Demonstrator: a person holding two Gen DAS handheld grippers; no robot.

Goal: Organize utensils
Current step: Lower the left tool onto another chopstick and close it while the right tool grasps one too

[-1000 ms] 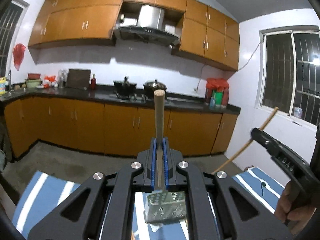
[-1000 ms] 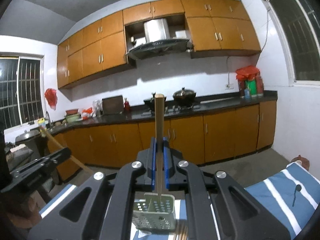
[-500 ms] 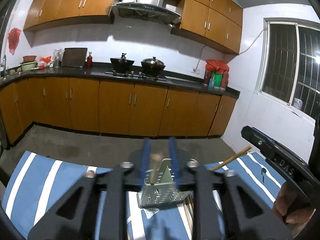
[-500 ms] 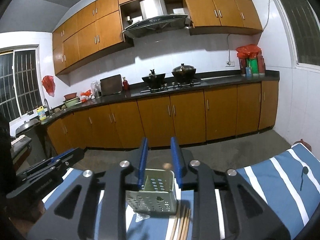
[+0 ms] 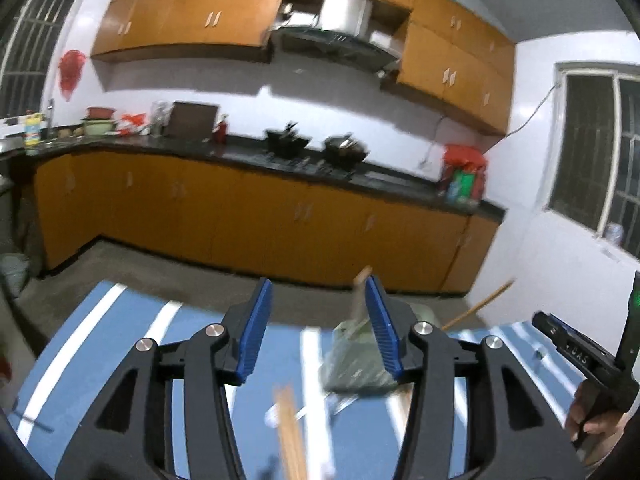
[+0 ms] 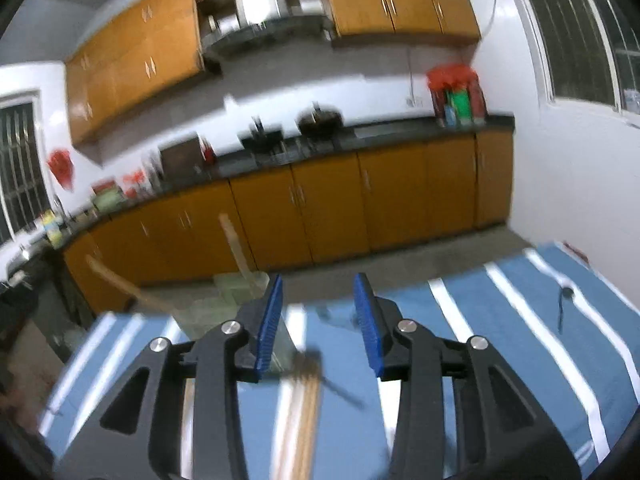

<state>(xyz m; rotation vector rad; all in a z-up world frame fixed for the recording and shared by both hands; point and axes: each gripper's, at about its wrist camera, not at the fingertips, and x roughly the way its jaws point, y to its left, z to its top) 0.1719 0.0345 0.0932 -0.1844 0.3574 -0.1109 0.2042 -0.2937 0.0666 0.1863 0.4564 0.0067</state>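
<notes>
A pale green perforated holder stands on the blue striped cloth. Two wooden chopsticks lean in it, one beside my left gripper's right pad and one tilted right. My left gripper hangs just in front of the holder, its jaws opening with nothing gripped. In the right wrist view the blurred holder is left of my right gripper, whose jaws are also opening and hold nothing. Loose chopsticks lie on the cloth below it, and they show as chopsticks in the left view.
A hand holds the other gripper at the right edge. A small dark object lies on the cloth at the right. Beyond the table are a bare floor, orange cabinets and a dark counter with pots.
Both grippers were shut on upright chopsticks above the holder. They have opened and let go, the chopsticks now lean in the holder, and both grippers have sunk toward the cloth.
</notes>
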